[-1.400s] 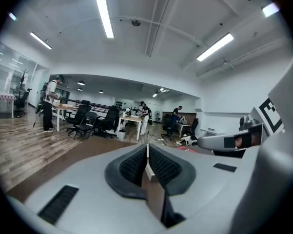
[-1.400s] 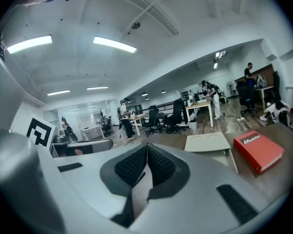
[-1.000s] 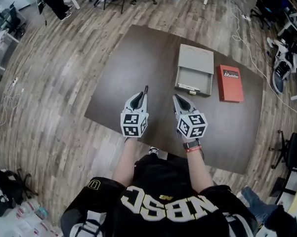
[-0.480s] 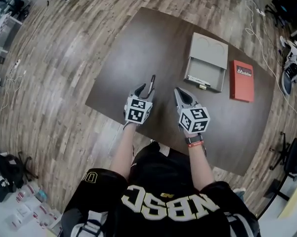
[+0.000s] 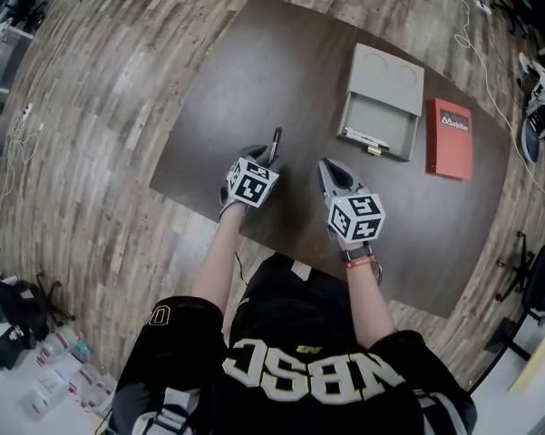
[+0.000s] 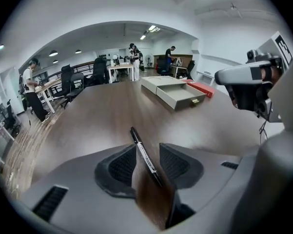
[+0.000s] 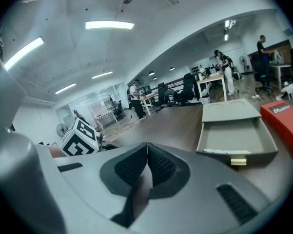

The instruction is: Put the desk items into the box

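Note:
A black pen (image 5: 275, 140) lies on the dark table (image 5: 254, 71) near its front edge. My left gripper (image 5: 263, 155) is tilted down over it. Its jaws have just been opening and now stand apart on either side of the pen (image 6: 144, 155), whose tip pokes out ahead of them; the pads do not press it. My right gripper (image 5: 325, 164) hovers beside it, shut and empty (image 7: 147, 145). The grey box (image 5: 385, 89) sits further back on the right with its drawer (image 5: 374, 127) pulled open and a thin white item lying inside.
A red flat box (image 5: 450, 139) lies just right of the grey box. The table's near edge runs under my forearms. Wooden floor surrounds the table, with cables and office chairs (image 5: 535, 107) at the far right. People stand at distant desks (image 6: 131, 57).
Both grippers have come lower toward the table. The left one has tipped downward and its jaws have opened around the pen. The right one stays shut.

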`<state>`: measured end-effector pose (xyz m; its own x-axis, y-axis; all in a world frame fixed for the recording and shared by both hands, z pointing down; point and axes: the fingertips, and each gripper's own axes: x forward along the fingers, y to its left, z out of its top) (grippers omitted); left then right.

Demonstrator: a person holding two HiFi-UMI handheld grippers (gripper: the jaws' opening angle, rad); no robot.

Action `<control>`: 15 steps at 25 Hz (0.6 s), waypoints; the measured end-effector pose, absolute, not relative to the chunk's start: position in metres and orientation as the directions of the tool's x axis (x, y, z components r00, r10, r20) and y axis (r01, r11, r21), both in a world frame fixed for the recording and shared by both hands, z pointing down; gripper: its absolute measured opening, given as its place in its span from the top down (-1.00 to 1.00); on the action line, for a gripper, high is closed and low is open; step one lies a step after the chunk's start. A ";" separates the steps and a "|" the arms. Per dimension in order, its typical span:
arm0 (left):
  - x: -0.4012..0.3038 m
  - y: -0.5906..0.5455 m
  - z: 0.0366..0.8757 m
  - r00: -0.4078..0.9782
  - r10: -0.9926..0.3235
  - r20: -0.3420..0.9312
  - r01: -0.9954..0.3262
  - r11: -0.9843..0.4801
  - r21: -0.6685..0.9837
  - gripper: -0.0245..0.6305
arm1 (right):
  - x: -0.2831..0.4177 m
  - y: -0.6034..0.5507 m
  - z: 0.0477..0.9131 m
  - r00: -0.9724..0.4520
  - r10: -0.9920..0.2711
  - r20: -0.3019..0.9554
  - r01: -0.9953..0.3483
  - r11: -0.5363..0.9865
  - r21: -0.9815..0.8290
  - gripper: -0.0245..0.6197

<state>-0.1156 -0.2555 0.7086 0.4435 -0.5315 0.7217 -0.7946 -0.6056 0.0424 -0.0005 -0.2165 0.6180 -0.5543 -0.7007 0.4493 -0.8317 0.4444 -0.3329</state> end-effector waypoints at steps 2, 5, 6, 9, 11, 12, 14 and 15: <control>-0.113 -0.255 0.721 0.444 -0.493 0.748 -0.775 -0.630 0.044 0.43 | 0.001 -0.217 0.621 -0.553 -0.698 0.455 -0.833 0.440 -0.336 0.90; -0.114 -0.255 0.740 0.423 -0.430 0.797 -0.770 -0.634 0.067 0.48 | 0.005 -0.219 0.626 -0.549 -0.697 0.462 -0.835 0.431 -0.342 0.90; -0.115 -0.256 0.745 0.416 -0.416 0.809 -0.775 -0.628 0.076 0.48 | 0.007 -0.220 0.628 -0.548 -0.696 0.464 -0.835 0.428 -0.345 0.90; -0.116 -0.259 0.753 0.396 -0.405 0.824 -0.787 -0.612 0.077 0.60 | 0.015 -0.223 0.633 -0.540 -0.698 0.471 -0.840 0.412 -0.353 0.89; -0.113 -0.258 0.756 0.397 -0.399 0.826 -0.789 -0.608 0.086 0.63 | 0.022 -0.224 0.635 -0.532 -0.702 0.473 -0.845 0.402 -0.353 0.89; -0.112 -0.258 0.756 0.400 -0.397 0.826 -0.792 -0.604 0.093 0.65 | 0.025 -0.224 0.635 -0.529 -0.704 0.474 -0.846 0.398 -0.354 0.89; -0.113 -0.259 0.756 0.394 -0.396 0.829 -0.799 -0.594 0.096 0.74 | 0.029 -0.225 0.636 -0.525 -0.707 0.473 -0.849 0.391 -0.356 0.89; -0.115 -0.259 0.756 0.388 -0.395 0.833 -0.801 -0.591 0.092 0.76 | 0.030 -0.226 0.636 -0.524 -0.707 0.475 -0.849 0.389 -0.357 0.89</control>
<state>-0.1147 -0.2594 0.7560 0.3876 -0.3951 0.8329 -0.8012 -0.5912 0.0924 0.0301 -0.2261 0.6364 -0.5235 -0.7074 0.4749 -0.8493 0.3886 -0.3575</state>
